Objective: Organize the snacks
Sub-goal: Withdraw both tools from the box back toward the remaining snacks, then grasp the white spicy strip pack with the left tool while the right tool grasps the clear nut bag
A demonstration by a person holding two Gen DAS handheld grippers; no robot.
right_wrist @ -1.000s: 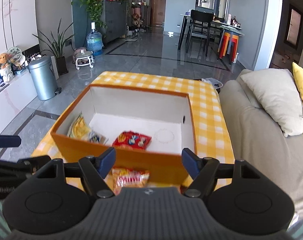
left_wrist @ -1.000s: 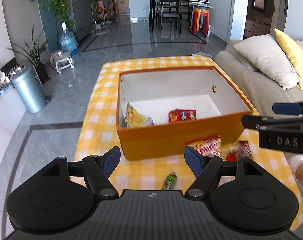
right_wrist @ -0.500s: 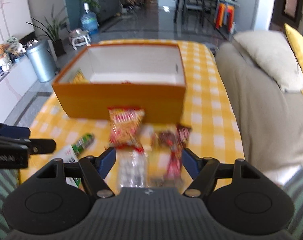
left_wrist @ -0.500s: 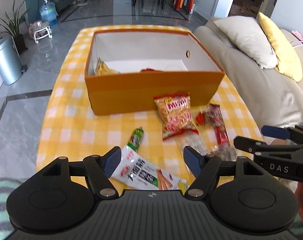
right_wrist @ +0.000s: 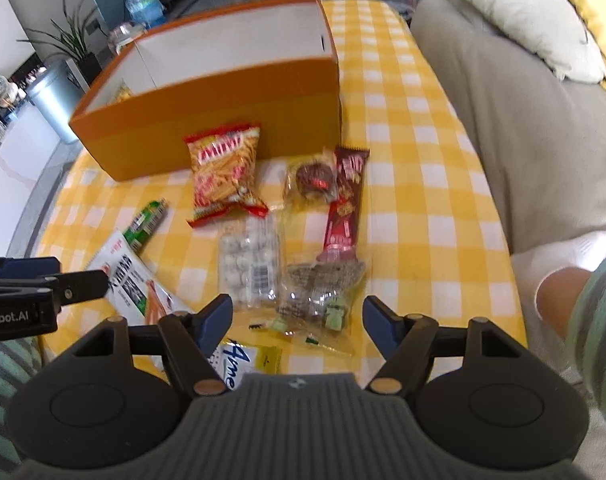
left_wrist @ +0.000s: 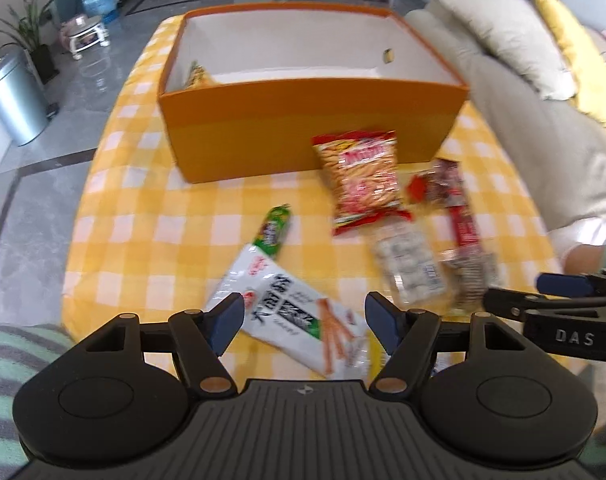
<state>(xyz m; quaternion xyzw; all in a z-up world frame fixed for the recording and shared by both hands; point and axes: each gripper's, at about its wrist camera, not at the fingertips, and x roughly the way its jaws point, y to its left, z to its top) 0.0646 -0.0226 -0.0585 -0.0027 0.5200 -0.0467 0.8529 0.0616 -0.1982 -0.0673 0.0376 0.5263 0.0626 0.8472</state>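
Two grippers, jaws open, nothing held: left gripper (left_wrist: 305, 322), jaws lately narrowing, over the white packet (left_wrist: 299, 316); right gripper (right_wrist: 297, 318) over the clear bags (right_wrist: 319, 284). Snacks crowd the table (right_wrist: 403, 184) before the box (right_wrist: 223, 120). Risk: overlapping wrappers, double pick or slip.

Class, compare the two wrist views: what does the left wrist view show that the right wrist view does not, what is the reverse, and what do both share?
Only the left wrist view: the hole in the box's inner wall seen face on, and bare white box floor.

Only the right wrist view: a round chocolate snack and a blue-lettered packet at the table's near edge.

Both: the orange box, the red chips bag, the green candy and the white stick-snack packet.
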